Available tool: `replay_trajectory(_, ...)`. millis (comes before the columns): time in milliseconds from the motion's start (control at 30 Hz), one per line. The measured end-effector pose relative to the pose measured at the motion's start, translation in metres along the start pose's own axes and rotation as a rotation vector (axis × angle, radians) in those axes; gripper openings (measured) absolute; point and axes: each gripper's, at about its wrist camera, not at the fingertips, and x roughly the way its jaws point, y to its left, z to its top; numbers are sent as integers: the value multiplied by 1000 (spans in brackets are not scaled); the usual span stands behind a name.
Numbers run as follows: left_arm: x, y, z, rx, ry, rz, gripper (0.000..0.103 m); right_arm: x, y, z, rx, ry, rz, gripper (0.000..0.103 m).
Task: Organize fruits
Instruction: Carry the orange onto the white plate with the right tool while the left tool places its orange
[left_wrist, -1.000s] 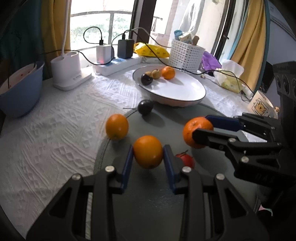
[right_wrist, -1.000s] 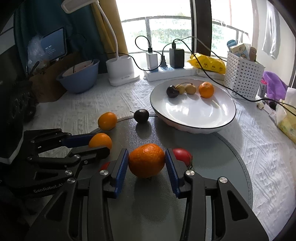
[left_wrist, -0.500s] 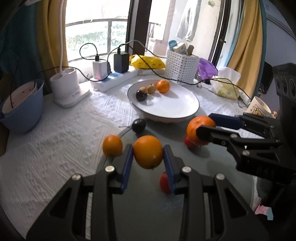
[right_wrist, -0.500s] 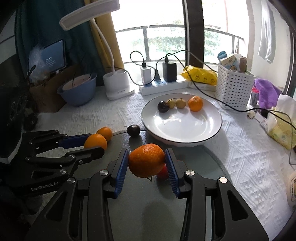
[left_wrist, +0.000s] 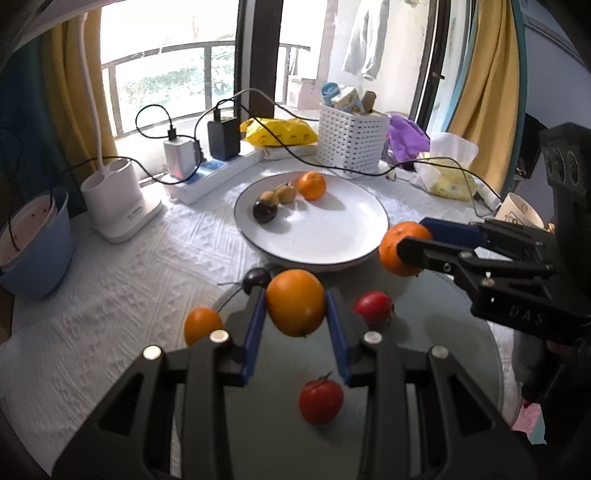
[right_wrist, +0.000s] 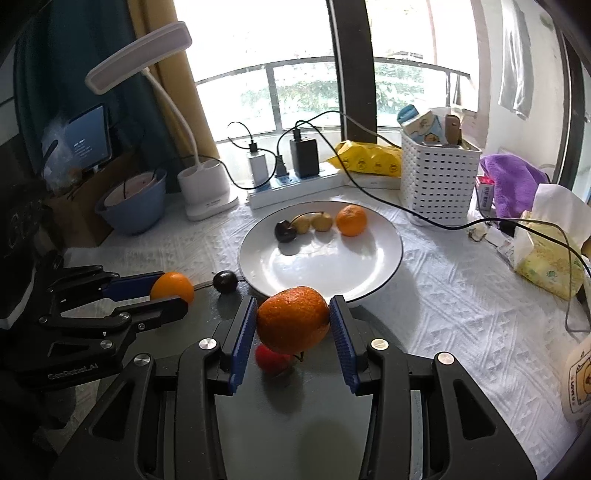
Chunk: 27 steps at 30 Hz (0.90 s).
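The bench (left_wrist: 110, 266) is covered by a white cloth; on it a white plate (left_wrist: 332, 236) already carries a small orange, two brownish fruits and a dark one. The left gripper (left_wrist: 295, 306) is seen with its jaws closed on a smooth orange (left_wrist: 295, 301), lifted above the grey mat (left_wrist: 424, 369); the right gripper (right_wrist: 293, 321) has its jaws closed on a rough mandarin (right_wrist: 293, 319) near the plate rim. Each fruit should be carried over the bare middle, lowered until touching, then released slowly; the cable (right_wrist: 406, 212) beside the plate should be avoided.
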Motion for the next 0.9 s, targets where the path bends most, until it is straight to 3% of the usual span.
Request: replay_trajectory(900, 56, 10, 36, -2, 39, -1, 34, 42, -42, 23, 38, 22, -13, 43)
